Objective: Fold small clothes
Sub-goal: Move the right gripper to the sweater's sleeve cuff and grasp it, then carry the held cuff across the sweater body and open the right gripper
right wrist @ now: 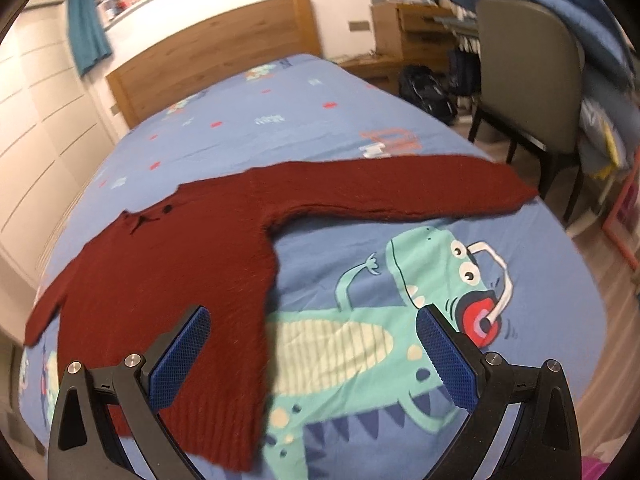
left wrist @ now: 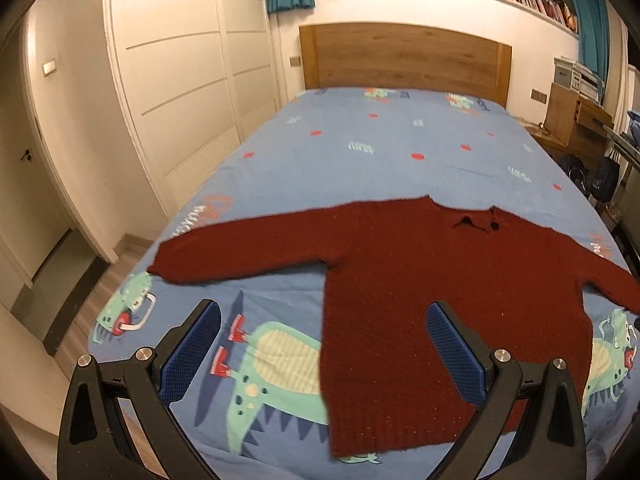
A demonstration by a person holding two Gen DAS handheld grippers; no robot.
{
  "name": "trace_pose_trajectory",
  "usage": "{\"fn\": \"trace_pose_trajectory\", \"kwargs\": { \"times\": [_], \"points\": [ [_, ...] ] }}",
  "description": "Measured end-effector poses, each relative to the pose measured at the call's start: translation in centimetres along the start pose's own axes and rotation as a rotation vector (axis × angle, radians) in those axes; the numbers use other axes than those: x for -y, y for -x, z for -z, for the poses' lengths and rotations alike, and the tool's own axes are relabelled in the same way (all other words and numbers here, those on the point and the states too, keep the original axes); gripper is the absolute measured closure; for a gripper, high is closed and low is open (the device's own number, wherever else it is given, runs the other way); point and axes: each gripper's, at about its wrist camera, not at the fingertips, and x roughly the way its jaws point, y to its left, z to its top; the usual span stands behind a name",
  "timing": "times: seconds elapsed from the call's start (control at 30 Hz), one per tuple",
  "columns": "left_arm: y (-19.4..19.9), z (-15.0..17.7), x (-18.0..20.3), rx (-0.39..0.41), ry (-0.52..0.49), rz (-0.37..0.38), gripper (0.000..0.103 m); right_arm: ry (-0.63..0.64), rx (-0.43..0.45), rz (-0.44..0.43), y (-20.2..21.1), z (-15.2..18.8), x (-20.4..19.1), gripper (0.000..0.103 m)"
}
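Both grippers' blue textured fingers [left wrist: 456, 354] [right wrist: 180, 360] spread wide, empty, dark-red knit sweater [left wrist: 420, 300] flat w/ sleeves out, dino-print sheet [left wrist: 340, 140]

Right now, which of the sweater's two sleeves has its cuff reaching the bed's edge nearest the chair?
The sleeve on the right gripper's side of the sweater; its cuff ends beside the chair. The other sleeve points toward the wardrobe.

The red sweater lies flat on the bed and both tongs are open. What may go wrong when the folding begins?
1. The left sleeve ends close to the bed's edge, so a careless pull may drag it off.
2. The sweater is thick knit; the right tongs might pinch the bedsheet together with it.
3. The left tongs hover above the hem; gripping one layer only could give a crooked fold.
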Motion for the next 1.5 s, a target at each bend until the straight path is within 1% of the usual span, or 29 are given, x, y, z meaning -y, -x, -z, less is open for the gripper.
{"fn": "trace_pose_trajectory", "kwargs": {
  "times": [0.13, 0.27, 0.4, 0.57, 0.77, 0.8, 0.87, 0.93, 0.97, 1.03, 1.07, 1.13, 1.2, 1.27, 1.37, 1.5],
  "points": [
    [-1.6, -0.1, 0.8, -0.021, -0.009, 0.002, 0.002, -0.085, -0.046, 0.004, -4.2, -1.2, 3.0, 0.002],
    [-3.3, 0.0, 1.0, -0.051, -0.003, -0.006, 0.002, -0.137, -0.074, 0.014, -7.9, -2.5, 5.7, 0.005],
    [-4.9, 0.4, 0.8, -0.085, 0.010, -0.030, 0.002, -0.248, -0.090, 0.011, -10.9, -3.9, 9.3, 0.007],
    [-6.7, 1.4, 0.3, -0.126, 0.020, -0.062, 0.002, -0.373, -0.083, 0.030, -13.0, -5.2, 14.1, 0.009],
    [-8.2, 2.0, 0.2, -0.158, 0.022, -0.078, 0.002, -0.470, -0.021, 0.014, -13.6, -7.3, 18.0, 0.009],
    [-8.4, 2.0, 0.3, -0.162, 0.020, -0.081, 0.002, -0.498, -0.006, 0.005, -13.7, -7.5, 18.7, 0.011],
    [-8.6, 2.0, 0.5, -0.165, 0.017, -0.085, 0.002, -0.566, 0.023, -0.012, -13.9, -7.9, 20.2, 0.018],
    [-8.7, 2.0, 0.6, -0.168, 0.015, -0.086, 0.002, -0.639, 0.055, -0.031, -14.1, -8.1, 21.8, 0.029],
    [-8.8, 2.0, 0.6, -0.171, 0.014, -0.087, 0.002, -0.677, 0.070, -0.040, -14.1, -8.2, 22.6, 0.032],
    [-9.1, 2.1, 0.6, -0.178, 0.009, -0.090, 0.002, -0.740, 0.090, -0.048, -14.2, -8.4, 24.0, 0.051],
    [-9.1, 2.2, 0.7, -0.181, 0.006, -0.091, 0.002, -0.768, 0.096, -0.052, -14.3, -8.5, 24.6, 0.056],
    [-9.3, 2.4, 0.6, -0.185, 0.004, -0.093, 0.002, -0.804, 0.098, -0.058, -14.5, -8.7, 25.7, 0.077],
    [-9.4, 2.5, 0.4, -0.189, 0.008, -0.095, 0.002, -0.813, 0.090, -0.044, -14.5, -9.0, 26.3, 0.089],
    [-9.4, 2.5, 0.2, -0.190, 0.011, -0.097, 0.002, -0.803, 0.086, -0.041, -14.5, -9.6, 26.4, 0.091],
    [-9.5, 2.5, -0.2, -0.191, 0.029, -0.094, 0.002, -0.743, 0.086, -0.036, -14.1, -11.1, 25.6, 0.092],
    [-9.7, 2.6, -1.1, -0.204, 0.076, -0.077, 0.002, -0.686, 0.101, -0.080, -13.3, -12.7, 23.2, 0.093]
  ]
}}
